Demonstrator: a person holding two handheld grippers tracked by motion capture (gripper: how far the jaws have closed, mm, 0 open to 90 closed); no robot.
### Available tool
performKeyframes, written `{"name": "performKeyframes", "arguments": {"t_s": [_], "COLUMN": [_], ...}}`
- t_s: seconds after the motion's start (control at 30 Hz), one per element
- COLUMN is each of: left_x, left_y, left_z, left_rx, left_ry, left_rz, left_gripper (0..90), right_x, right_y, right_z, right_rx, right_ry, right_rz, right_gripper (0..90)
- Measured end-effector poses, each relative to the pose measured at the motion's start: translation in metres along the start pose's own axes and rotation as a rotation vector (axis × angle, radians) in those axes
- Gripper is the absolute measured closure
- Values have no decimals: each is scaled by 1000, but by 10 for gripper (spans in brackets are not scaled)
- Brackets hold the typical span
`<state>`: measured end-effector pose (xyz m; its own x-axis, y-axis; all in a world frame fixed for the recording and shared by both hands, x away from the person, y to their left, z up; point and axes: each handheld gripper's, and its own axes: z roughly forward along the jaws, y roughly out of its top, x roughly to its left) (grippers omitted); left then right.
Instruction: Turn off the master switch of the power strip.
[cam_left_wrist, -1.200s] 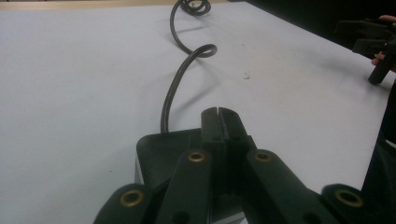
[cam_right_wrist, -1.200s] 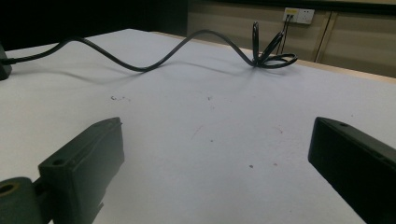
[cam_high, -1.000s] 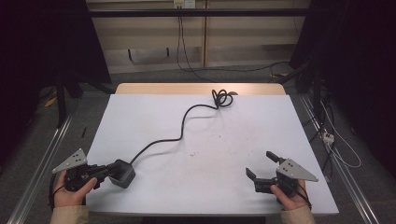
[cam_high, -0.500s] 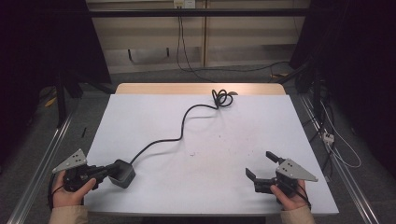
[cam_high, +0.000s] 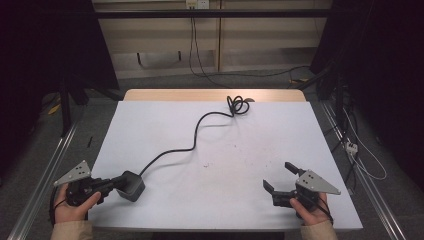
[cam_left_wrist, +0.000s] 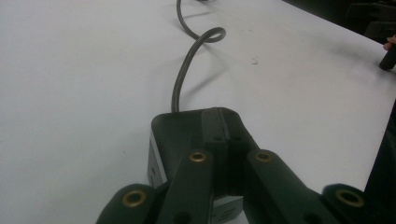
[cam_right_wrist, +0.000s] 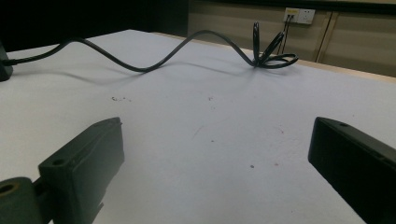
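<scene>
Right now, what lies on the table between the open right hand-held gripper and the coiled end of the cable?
Bare white tabletop with a few small specks; the right gripper view shows nothing else between the right hand-held gripper and the cable coil.

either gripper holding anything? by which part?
Left gripper is shut on the black power adapter, clamping the block's end opposite its cable. Right gripper is open above the table, holding nothing.
</scene>
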<state>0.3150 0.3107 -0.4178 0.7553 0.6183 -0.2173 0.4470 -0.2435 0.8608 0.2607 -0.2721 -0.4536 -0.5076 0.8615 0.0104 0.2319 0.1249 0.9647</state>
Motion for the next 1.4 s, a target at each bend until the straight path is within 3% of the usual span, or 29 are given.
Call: {"name": "performKeyframes", "arguments": {"t_s": [1.4], "left_x": [-3], "left_y": [1], "left_z": [1], "left_rx": [31], "left_ry": [2], "left_rz": [25], "left_gripper": [900], "right_x": [-1], "right_y": [0], "right_z": [-1], "right_rx": [-7], "right_ry": [0], "right_rz": [1], "right_gripper": [30]}}
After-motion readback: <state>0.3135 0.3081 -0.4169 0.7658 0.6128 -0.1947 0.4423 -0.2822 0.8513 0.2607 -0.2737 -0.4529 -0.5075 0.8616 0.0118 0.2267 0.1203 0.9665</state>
